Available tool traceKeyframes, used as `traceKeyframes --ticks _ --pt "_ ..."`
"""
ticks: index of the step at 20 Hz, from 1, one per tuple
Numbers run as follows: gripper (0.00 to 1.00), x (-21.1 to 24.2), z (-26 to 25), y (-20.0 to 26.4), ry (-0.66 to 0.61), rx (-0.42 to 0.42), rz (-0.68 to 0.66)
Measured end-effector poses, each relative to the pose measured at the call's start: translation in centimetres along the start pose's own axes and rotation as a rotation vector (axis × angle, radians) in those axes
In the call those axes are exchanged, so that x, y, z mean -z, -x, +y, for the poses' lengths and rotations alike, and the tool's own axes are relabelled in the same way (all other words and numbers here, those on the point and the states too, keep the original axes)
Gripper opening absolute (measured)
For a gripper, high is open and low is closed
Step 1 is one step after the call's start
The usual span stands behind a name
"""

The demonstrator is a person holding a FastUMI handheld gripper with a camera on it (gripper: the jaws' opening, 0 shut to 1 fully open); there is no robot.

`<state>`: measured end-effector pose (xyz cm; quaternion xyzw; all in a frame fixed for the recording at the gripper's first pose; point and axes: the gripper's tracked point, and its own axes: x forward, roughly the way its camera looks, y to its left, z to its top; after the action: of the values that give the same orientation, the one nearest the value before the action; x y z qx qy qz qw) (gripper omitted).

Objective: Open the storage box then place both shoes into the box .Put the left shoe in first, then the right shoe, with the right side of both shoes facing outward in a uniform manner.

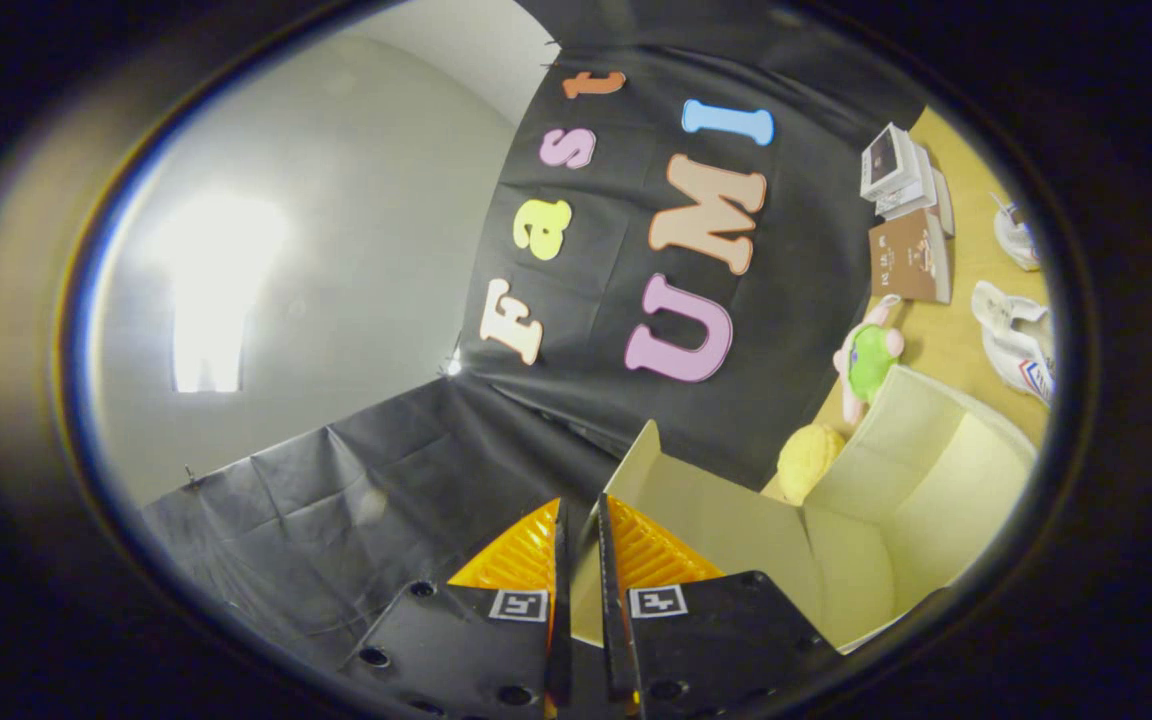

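Your gripper [581,520] was tilted hard, so the booth appeared rolled to one side. Its fingers stood close together with only a narrow gap, and the edge of the box lid [706,520] ran into that gap. Both fingers appeared to press on the lid's edge, one on each face.

The box [921,500] was a pale cardboard carton sitting on the table [951,340], just ahead of the fingers. The lid was lifted clear of the opening and stood up from the box body. The inside walls showed pale and bare where visible.

You had two white shoes on the table, both beyond the box and apart from it. The near shoe [1016,340] lay not far past the box's far wall. The far shoe [1018,235] lay further on, only partly seen. Their facing could not be judged.

Other items noted on the table: a yellow plush [808,458] touching the box's side, a green-and-pink plush [868,358] just beyond it, a brown book [911,258], and a white book stack [896,168] past that.
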<state>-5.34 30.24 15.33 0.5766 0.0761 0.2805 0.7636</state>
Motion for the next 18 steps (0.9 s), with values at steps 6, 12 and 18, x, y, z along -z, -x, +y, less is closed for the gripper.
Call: traceKeyframes --ticks 6,12,18 --pt "0.19 3.9 0.2 -1.1 0.016 -0.028 0.083" --pt "0.34 9.3 -0.9 -2.1 0.088 0.001 0.195" --pt "0.73 8.7 -3.9 -1.1 0.352 0.092 0.213"
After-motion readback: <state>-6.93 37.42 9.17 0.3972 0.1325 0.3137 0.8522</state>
